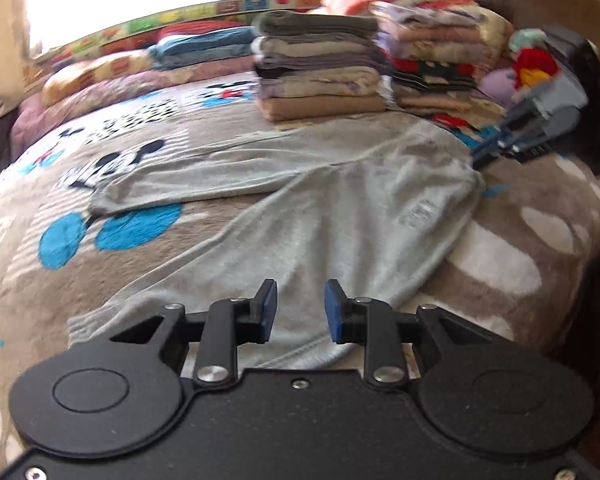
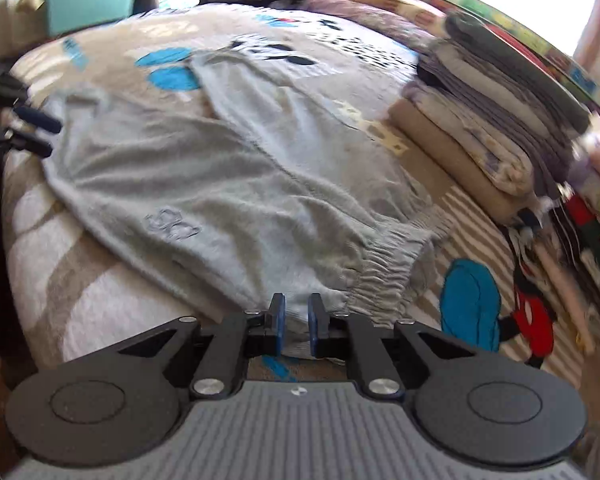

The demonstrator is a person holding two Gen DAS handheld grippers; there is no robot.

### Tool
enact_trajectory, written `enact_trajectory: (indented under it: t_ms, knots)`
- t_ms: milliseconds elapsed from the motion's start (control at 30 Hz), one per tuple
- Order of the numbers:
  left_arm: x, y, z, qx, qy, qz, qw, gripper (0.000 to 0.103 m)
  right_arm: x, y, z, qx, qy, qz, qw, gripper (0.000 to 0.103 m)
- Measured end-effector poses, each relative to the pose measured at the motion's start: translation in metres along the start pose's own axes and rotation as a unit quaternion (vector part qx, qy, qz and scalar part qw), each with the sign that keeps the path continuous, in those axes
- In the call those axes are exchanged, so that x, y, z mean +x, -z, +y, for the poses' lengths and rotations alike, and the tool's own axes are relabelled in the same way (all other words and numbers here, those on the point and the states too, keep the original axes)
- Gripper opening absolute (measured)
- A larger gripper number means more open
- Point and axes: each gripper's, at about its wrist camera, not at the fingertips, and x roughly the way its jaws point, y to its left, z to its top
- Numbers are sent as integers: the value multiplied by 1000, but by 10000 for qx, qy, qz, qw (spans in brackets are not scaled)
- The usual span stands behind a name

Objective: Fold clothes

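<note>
Trousers [image 2: 228, 184] spread flat on bed [image 2: 60, 300], long axis toward 11 o'clock from right tongs [image 2: 296, 314], half-open astride waistband; left tongs [image 1: 300, 308] open, empty, over leg.

The left wrist view sits low at the leg end of the grey pants [image 1: 320, 208], very near them, and looks across the bed [image 1: 148, 264] to the piles of folded clothes [image 1: 320, 72]. The right wrist view looks from the waist end toward the legs. Both show the pants and the piles.
</note>
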Motion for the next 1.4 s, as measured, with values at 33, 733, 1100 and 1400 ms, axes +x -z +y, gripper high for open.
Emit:
enact_trajectory:
  t_ms: [33,733,1100,1400]
  knots:
    - [0,0,11,-399,-81,8,9992,24,0,5,-13,542,70,-147,9984,26]
    - [-25,31,67,-985,-1091,38,9891,25,20,18,-34,2191,697,353,9726,50]
    - [0,30,62,-734,-1340,462,9872,41,38,-8,61,808,319,-366,9955,47]
    - [-18,15,81,-1311,-881,-187,9873,37,26,-6,72,780,331,-321,9959,48]
